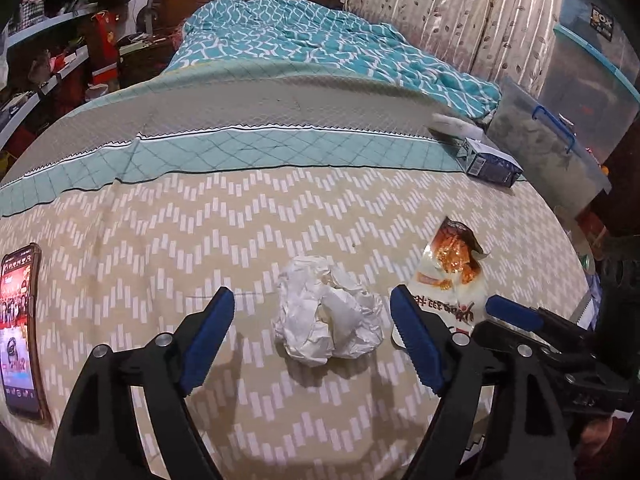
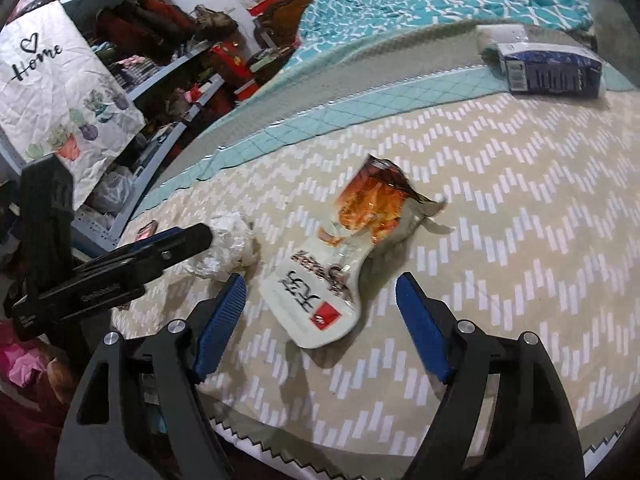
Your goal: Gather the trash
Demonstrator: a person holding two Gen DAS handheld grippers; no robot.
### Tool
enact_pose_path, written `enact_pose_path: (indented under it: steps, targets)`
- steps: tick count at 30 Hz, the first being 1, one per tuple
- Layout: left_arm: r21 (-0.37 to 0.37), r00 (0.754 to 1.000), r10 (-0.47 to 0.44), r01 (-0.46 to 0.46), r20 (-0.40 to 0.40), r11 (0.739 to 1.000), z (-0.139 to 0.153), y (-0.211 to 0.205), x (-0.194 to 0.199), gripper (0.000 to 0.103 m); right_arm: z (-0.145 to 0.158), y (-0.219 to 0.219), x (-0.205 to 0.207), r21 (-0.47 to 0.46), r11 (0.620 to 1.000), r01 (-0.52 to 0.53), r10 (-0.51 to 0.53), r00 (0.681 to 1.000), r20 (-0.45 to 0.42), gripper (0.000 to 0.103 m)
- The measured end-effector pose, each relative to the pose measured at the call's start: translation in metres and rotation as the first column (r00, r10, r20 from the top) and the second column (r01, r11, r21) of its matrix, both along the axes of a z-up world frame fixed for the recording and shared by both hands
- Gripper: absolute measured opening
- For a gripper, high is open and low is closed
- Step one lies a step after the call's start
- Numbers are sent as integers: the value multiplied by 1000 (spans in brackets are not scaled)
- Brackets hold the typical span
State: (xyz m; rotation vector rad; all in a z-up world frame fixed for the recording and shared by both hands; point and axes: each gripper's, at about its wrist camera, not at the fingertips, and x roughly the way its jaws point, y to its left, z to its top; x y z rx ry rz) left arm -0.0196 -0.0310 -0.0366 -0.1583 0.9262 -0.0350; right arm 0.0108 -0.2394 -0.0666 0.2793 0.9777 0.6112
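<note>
Two pieces of trash lie on the bed point(image 1: 120, 220), on its beige zigzag cover: one crumpled white paper ball point(image 1: 326, 310) and one torn snack wrapper point(image 2: 340, 256), white with orange print, lying flat beside it. The two pieces are near each other but do not touch.

The left claw point(image 1: 312, 344) stands wide open, its two blue pads either side of the paper ball without pressing on it; the ball rests on the cover between them. The right claw point(image 2: 320, 320) is likewise spread wide, its two pads flanking the near end of the wrapper, which lies loose on the bed and is not gripped.

One phone point(image 1: 18, 328) with a lit screen lies on the cover to the left of the left claw. One dark blue box point(image 2: 552, 70) sits farther up the bed, well apart from the trash, against one teal patterned blanket point(image 1: 300, 40) bunched near the headboard.
</note>
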Motion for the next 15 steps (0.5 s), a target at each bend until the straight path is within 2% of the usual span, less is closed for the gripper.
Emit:
enact_pose_path:
  steps: [15]
  targets:
    - [71, 999, 15, -13, -29, 997, -13, -3, 9, 80, 1, 24, 7, -153, 988, 19, -6, 996, 87, 78]
